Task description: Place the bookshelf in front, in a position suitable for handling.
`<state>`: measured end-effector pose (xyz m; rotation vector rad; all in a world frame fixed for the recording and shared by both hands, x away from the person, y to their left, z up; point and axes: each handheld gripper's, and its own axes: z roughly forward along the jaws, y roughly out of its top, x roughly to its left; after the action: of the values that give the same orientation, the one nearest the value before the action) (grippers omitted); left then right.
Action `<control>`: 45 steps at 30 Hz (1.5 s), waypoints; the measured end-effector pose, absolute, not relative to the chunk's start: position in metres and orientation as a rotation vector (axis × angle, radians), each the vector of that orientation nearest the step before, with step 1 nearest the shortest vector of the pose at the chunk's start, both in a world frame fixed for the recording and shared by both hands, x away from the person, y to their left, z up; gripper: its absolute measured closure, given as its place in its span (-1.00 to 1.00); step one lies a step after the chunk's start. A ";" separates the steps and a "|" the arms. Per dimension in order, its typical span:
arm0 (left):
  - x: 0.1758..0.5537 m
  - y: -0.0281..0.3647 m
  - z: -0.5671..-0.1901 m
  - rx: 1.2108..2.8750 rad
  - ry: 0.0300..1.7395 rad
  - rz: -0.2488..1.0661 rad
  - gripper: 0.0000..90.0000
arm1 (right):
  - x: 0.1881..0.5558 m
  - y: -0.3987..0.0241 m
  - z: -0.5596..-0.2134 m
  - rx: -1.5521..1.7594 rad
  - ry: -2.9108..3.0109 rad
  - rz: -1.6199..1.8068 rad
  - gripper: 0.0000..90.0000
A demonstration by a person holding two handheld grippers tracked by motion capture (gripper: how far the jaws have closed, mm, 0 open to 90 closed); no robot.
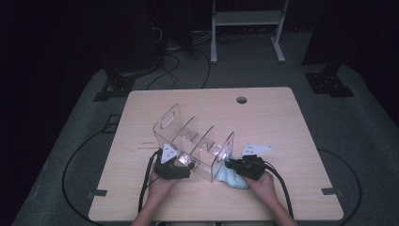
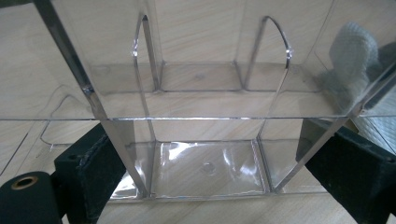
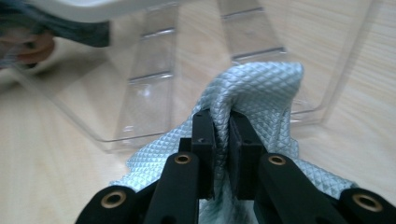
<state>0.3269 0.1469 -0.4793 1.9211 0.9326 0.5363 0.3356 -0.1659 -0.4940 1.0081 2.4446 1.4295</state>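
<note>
Clear bin [image 1: 193,141] w/ dividers sitting tipped on its side mid-table [image 1: 282,117], handle cutout end pointing away, open side facing the person. Left gripper [image 1: 175,165] parked at the bin's near left edge, jaws spread w/ the clear wall standing between them; in the left gripper view, black jaws flanking the bin [image 2: 205,107] on both sides, one low left, one low right, dividers and compartments visible straight thru the plastic. Can't tell if the pads actually press on the wall, so no call on a real grip there. Right gripper [image 1: 242,165] just beside the bin's near right end, jaws pressed together and pinching a light blue cloth [image 1: 231,178]. In the right gripper view, quilted cloth [image 3: 261,93] bunched up between the two black fingers [image 3: 204,140], rising in a fold above them and draping down on both sides onto the wood. Cloth top up against the bin's [image 3: 154,84] end wall, touching or nearly, hard to say which. Rest of the cloth lying on the table between the bin and the right hand [image 1: 261,184]. Cables trailing off both grippers toward the near edge. Room around the table dark.
</note>
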 end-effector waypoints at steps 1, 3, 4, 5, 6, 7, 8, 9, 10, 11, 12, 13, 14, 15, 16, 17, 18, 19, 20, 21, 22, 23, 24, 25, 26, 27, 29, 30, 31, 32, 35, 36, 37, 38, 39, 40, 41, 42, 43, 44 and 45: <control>0.327 0.147 -0.479 1.921 0.933 0.536 -0.83 | 0.332 -0.164 -0.493 0.991 2.457 1.443 0.82; 0.327 0.147 -0.479 1.921 0.933 0.532 -0.83 | 0.322 -0.156 -0.491 0.935 2.483 1.470 0.82; 0.327 0.147 -0.479 1.921 0.933 0.533 -0.83 | 0.316 -0.152 -0.490 0.903 2.503 1.489 0.82; 0.327 0.147 -0.479 1.921 0.931 0.534 -0.83 | 0.310 -0.148 -0.490 0.863 2.527 1.504 0.82; 0.327 0.147 -0.479 1.922 0.930 0.534 -0.83 | 0.306 -0.145 -0.489 0.831 2.543 1.498 0.82; 0.327 0.147 -0.479 1.923 0.930 0.533 -0.83 | 0.304 -0.143 -0.489 0.806 2.546 1.476 0.82; 0.327 0.147 -0.479 1.923 0.930 0.533 -0.83 | 0.305 -0.144 -0.488 0.800 2.541 1.463 0.82; 0.327 0.147 -0.479 1.922 0.930 0.532 -0.83 | 0.308 -0.146 -0.487 0.822 2.525 1.458 0.83; 0.327 0.147 -0.479 1.922 0.931 0.532 -0.83 | 0.314 -0.151 -0.487 0.859 2.505 1.465 0.82; 0.327 0.147 -0.479 1.922 0.931 0.533 -0.83 | 0.320 -0.156 -0.487 0.892 2.487 1.464 0.82; 0.327 0.147 -0.479 1.922 0.931 0.533 -0.83 | 0.325 -0.161 -0.487 0.936 2.467 1.471 0.82; 0.327 0.147 -0.479 1.921 0.931 0.533 -0.83 | 0.328 -0.164 -0.487 0.966 2.448 1.486 0.82; 0.327 0.147 -0.479 1.922 0.930 0.533 -0.83 | 0.328 -0.164 -0.487 0.973 2.447 1.488 0.82; 0.327 0.147 -0.479 1.921 0.930 0.533 -0.83 | 0.326 -0.163 -0.487 0.959 2.453 1.483 0.82; 0.327 0.147 -0.479 1.922 0.930 0.532 -0.83 | 0.321 -0.159 -0.485 0.942 2.470 1.490 0.82; 0.327 0.147 -0.479 1.922 0.928 0.532 -0.83 | 0.315 -0.154 -0.485 0.913 2.483 1.507 0.82; 0.327 0.147 -0.479 1.924 0.926 0.531 -0.83 | 0.309 -0.149 -0.485 0.875 2.500 1.508 0.82; 0.327 0.147 -0.479 1.925 0.926 0.531 -0.83 | 0.304 -0.146 -0.485 0.842 2.516 1.508 0.82; 0.327 0.147 -0.479 1.924 0.926 0.532 -0.83 | 0.302 -0.144 -0.485 0.817 2.523 1.500 0.82; 0.327 0.147 -0.479 1.924 0.926 0.532 -0.83 | 0.303 -0.144 -0.484 0.808 2.524 1.491 0.82; 0.327 0.147 -0.479 1.923 0.928 0.533 -0.83 | 0.307 -0.146 -0.484 0.819 2.516 1.480 0.82; 0.327 0.147 -0.479 1.922 0.932 0.533 -0.83 | 0.312 -0.150 -0.485 0.843 2.509 1.482 0.82; 0.327 0.147 -0.479 1.922 0.932 0.534 -0.83 | 0.317 -0.154 -0.485 0.880 2.493 1.484 0.82; 0.327 0.147 -0.479 1.921 0.932 0.534 -0.83 | 0.321 -0.157 -0.485 0.900 2.476 1.477 0.82; 0.327 0.147 -0.479 1.921 0.932 0.534 -0.83 | 0.322 -0.159 -0.486 0.920 2.472 1.483 0.82; 0.327 0.147 -0.479 1.921 0.930 0.534 -0.83 | 0.321 -0.158 -0.486 0.925 2.467 1.489 0.82; 0.327 0.147 -0.479 1.922 0.928 0.532 -0.83 | 0.313 -0.152 -0.487 0.890 2.487 1.496 0.82; 0.327 0.147 -0.479 1.923 0.927 0.532 -0.83 | 0.308 -0.148 -0.487 0.863 2.502 1.507 0.82; 0.327 0.147 -0.479 1.924 0.928 0.532 -0.83 | 0.303 -0.144 -0.488 0.841 2.519 1.514 0.82; 0.327 0.147 -0.479 1.924 0.928 0.532 -0.83 | 0.298 -0.140 -0.490 0.819 2.543 1.521 0.82; 0.327 0.147 -0.479 1.925 0.928 0.531 -0.83 | 0.298 -0.139 -0.490 0.791 2.550 1.500 0.82; 0.327 0.147 -0.479 1.924 0.929 0.531 -0.83 | 0.301 -0.142 -0.490 0.807 2.540 1.494 0.82; 0.327 0.147 -0.479 1.924 0.931 0.532 -0.83 | 0.306 -0.145 -0.490 0.822 2.523 1.489 0.82; 0.327 0.147 -0.479 1.924 0.931 0.532 -0.83 | 0.313 -0.150 -0.491 0.861 2.491 1.465 0.82; 0.327 0.147 -0.479 1.924 0.931 0.532 -0.83 | 0.318 -0.154 -0.491 0.888 2.480 1.449 0.82; 0.327 0.147 -0.479 1.923 0.931 0.532 -0.83 | 0.326 -0.159 -0.492 0.918 2.467 1.430 0.82; 0.327 0.147 -0.479 1.923 0.931 0.533 -0.83 | 0.333 -0.164 -0.491 0.956 2.444 1.415 0.82; 0.327 0.147 -0.479 1.924 0.930 0.533 -0.83 | 0.340 -0.169 -0.491 0.988 2.416 1.404 0.82; 0.327 0.147 -0.479 1.924 0.931 0.533 -0.83 | 0.346 -0.174 -0.490 1.019 2.406 1.397 0.82; 0.328 0.147 -0.479 1.923 0.930 0.533 -0.83 | 0.351 -0.177 -0.489 1.038 2.396 1.397 0.82; 0.328 0.147 -0.479 1.924 0.931 0.532 -0.83 | 0.354 -0.179 -0.488 1.050 2.381 1.385 0.82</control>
<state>0.3278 0.1468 -0.4791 1.9236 0.9305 0.5325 0.3544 -0.1789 -0.4883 1.0504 2.3811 1.3847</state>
